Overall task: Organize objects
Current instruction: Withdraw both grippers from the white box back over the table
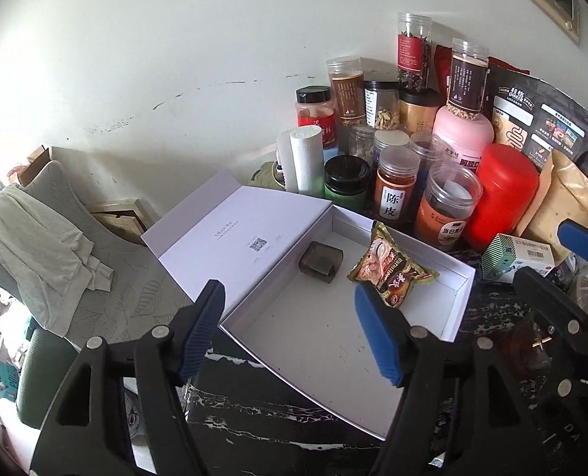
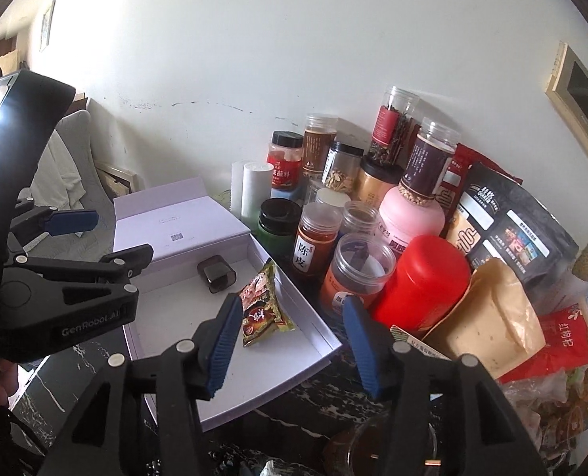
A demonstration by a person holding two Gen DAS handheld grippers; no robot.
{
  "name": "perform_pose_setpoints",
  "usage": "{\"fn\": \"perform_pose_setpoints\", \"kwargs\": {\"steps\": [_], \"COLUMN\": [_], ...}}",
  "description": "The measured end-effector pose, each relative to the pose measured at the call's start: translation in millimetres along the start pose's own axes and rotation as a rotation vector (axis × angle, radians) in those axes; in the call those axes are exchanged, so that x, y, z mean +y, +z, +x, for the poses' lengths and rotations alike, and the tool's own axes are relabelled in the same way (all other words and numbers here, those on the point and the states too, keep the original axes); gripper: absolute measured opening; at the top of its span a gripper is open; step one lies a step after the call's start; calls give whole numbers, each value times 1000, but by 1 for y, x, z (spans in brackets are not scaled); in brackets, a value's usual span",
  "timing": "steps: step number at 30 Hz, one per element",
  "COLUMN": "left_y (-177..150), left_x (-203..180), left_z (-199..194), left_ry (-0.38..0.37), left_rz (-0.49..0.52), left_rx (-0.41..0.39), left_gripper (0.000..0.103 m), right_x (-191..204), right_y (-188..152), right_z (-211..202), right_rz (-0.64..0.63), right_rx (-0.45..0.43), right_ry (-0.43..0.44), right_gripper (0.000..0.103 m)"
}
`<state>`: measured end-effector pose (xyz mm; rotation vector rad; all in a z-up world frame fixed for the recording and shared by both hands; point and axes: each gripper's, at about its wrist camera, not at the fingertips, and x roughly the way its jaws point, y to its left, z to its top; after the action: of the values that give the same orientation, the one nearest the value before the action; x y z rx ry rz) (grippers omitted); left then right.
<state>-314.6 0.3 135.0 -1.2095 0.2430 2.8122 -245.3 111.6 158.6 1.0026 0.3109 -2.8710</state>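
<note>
Inside white box (image 1: 458, 283), glossy brown-gold snack packet (image 1: 393, 273), smoky grey case (image 1: 320, 261), both grippers' fingers apart, empty.

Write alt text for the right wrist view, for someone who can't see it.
An open white box sits on a dark marble table, holding a snack packet and a small dark case. The right gripper hangs open and empty over it, with the left gripper also open at left. Jars and bags crowd the right side.

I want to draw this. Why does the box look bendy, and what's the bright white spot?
Left wrist view: the fisheye lens curves the white box and darkens the corners. Right wrist view: daylight glares on the left gripper at the left edge.
</note>
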Motion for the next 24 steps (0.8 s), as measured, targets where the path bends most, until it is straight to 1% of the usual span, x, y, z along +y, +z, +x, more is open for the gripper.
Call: {"fn": "perform_pose_setpoints", "kwargs": {"steps": [5,7,13,18,24], "left_y": [-6,-10,-25,-38,-54], "left_x": [-5,-8,-14,-20,-28], "left_z": [-33,-47,-89,-118,-145], "left_ry": [-4,2,4,0,-9], "left_rz": [-6,-4,-7,-5,0], "left_rx": [-20,-31,-61,-87,-103], "left_gripper": [69,72,74,75,78], "right_x": [-6,-7,-12,-12,-14], "right_y": [-3,-6,-16,-25,-39], "right_z": [-28,-41,-69,-92,-118], "right_rz": [7,6,12,6,7], "right_rx": [-29,-45,-70,-94,-117], "right_ry": [-2,-2,14,22,28], "right_gripper": [56,57,58,59,59]}}
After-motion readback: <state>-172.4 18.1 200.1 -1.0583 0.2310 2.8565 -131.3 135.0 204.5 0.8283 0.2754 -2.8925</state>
